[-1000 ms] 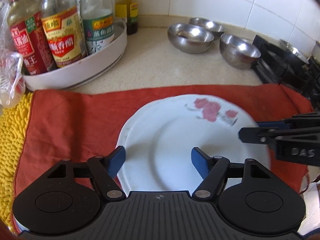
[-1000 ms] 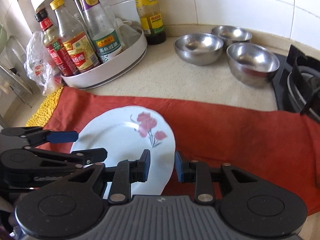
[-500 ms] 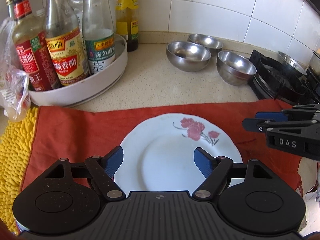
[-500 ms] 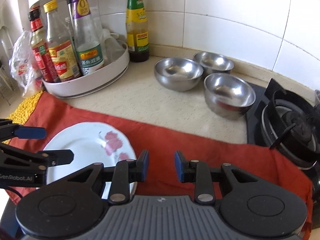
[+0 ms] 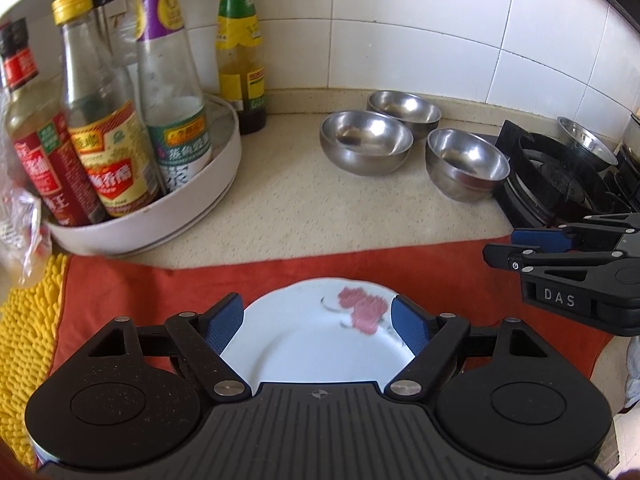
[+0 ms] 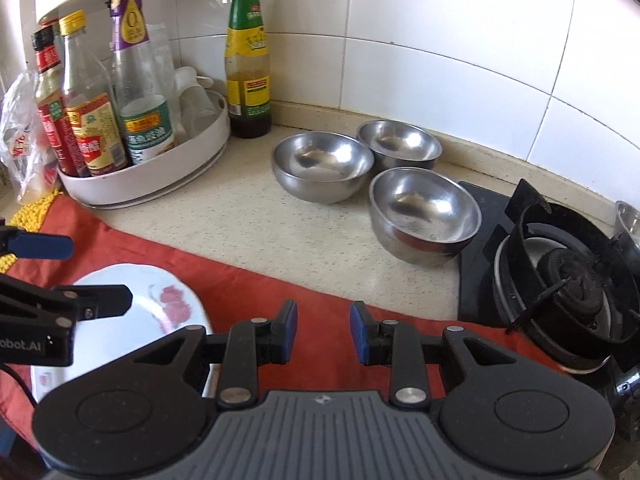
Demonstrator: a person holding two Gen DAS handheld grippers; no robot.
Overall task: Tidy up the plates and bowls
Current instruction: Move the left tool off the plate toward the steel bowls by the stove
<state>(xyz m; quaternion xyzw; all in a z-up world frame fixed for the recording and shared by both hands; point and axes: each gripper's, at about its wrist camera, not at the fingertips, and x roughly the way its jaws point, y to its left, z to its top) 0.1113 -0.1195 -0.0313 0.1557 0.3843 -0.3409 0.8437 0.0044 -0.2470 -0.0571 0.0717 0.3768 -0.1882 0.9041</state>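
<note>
A white plate with a red flower lies on a red cloth; it also shows in the right wrist view. My left gripper is open above the plate, empty. My right gripper is open and empty above the red cloth, to the right of the plate. Three steel bowls stand on the counter behind: a left one, a back one and a right one. They also show in the left wrist view, left, back, right.
A white turntable tray with several sauce bottles stands at the back left, and a yellow-labelled bottle stands by the wall. A gas burner is at the right. A yellow mat lies at the left, a plastic bag beside the tray.
Both grippers have drawn back and risen from the plate. The right gripper has swung right, toward the bowls and burner. The plate stays on the cloth.
</note>
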